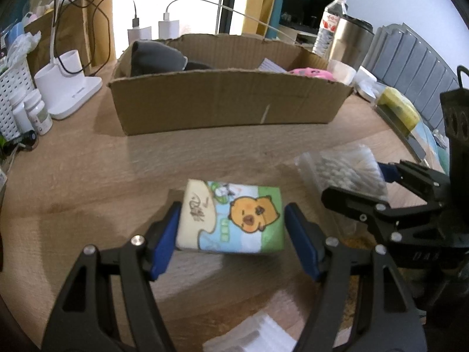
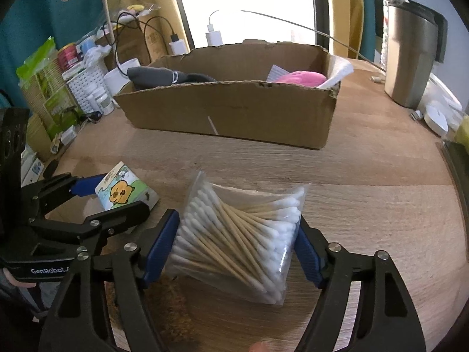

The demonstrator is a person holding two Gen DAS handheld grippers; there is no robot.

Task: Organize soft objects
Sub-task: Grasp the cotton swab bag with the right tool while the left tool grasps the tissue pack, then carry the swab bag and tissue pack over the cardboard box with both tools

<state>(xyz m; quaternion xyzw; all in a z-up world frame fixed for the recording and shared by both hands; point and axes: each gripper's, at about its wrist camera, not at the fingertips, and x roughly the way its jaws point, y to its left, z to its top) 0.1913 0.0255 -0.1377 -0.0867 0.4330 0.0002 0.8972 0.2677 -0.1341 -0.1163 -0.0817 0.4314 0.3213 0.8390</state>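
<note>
Left wrist: looking forward, close over the tissue pack (image 1: 231,215).
Right wrist: likewise — over the cotton swabs (image 2: 237,242).
Shared: cardboard box (image 1: 228,99) — both packs.

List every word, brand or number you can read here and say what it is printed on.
"GenRobot.A", cut off after that: on the body of the left tool, seen from the right wrist.
Raised letters, perhaps "DAS": on the right tool; too faint to be sure.
Brown handwritten-style characters on the tissue pack: blurred, unreadable.
Water bottle label, red printing: too small to read.
Pill bottles: labels unreadable.
</note>
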